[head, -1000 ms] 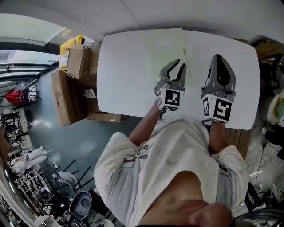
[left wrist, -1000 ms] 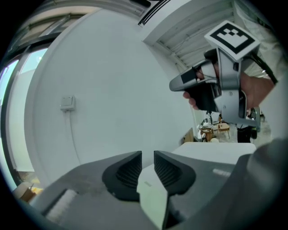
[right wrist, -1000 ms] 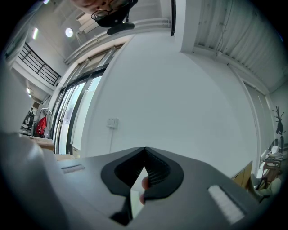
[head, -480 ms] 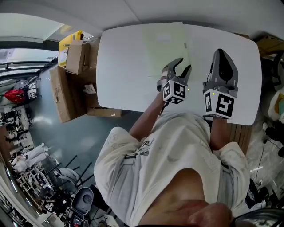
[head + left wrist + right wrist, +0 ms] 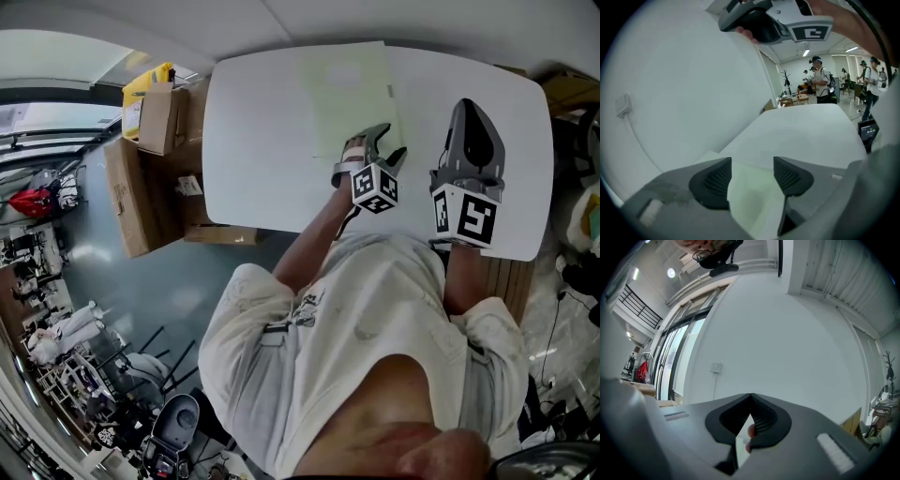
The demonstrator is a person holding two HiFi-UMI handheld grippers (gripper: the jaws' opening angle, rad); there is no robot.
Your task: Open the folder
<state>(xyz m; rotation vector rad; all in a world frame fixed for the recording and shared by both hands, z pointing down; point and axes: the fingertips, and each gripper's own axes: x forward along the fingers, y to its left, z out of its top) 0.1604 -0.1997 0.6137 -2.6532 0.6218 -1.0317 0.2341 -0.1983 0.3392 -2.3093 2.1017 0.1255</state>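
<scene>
So the folder [image 5: 349, 94] isn't open yet. It lies flat and closed on the white counter [image 5: 253, 141], stretching away from the left tongs [image 5: 386, 142]. Those tongs are tipped down at its near edge and are spreading apart right now. The pale green sheet shows in the gap between the pads [image 5: 715, 180], but nothing is pinching it. The right tongs [image 5: 467, 105] sit just beside them, off the folder's right side, clenched together on nothing I can see. So basically everything's left to do: catch the cover and swing it over. Hard bit: I can't tell if one pad has slipped under the cover or both hover above it, probably above. The person's shirt [image 5: 375, 309] also blocks the counter's near edge
</scene>
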